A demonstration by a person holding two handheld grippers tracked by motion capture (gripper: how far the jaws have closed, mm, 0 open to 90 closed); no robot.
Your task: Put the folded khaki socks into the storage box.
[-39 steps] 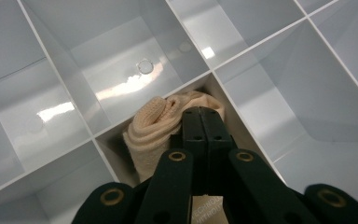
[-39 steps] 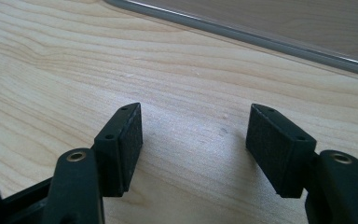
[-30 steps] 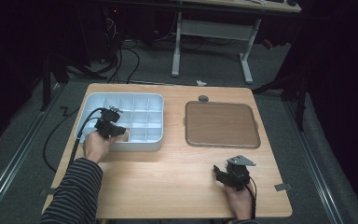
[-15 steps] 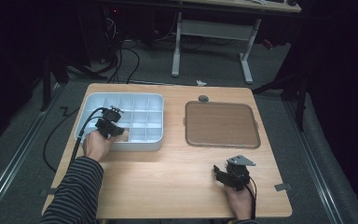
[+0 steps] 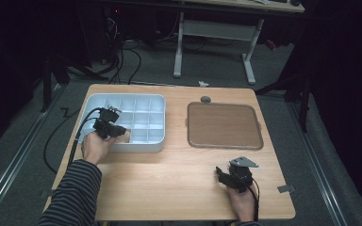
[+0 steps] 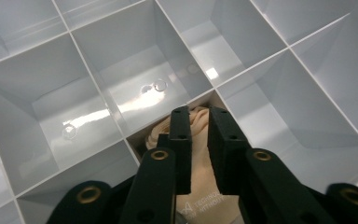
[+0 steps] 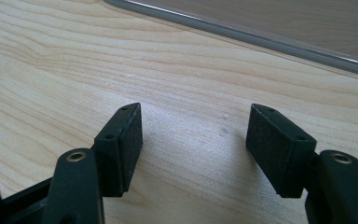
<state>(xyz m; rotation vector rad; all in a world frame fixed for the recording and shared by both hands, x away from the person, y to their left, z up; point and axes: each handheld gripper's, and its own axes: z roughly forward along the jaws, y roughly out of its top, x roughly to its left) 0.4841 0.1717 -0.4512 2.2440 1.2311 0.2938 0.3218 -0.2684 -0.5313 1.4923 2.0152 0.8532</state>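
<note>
Lower right of the high view: right gripper (image 5: 229, 175) rests on the wooden table (image 5: 169, 183), jaws wide apart and empty. Left of centre: left gripper (image 5: 114, 133) dips into a near compartment of the white divided tray (image 5: 156, 101), jaws nearly closed on a beige cloth-like item (image 6: 198, 154). Judged step: lifting the item out. Next: raise clear of the dividers, perhaps towards the brown tray (image 5: 224, 125) at centre right.
</note>
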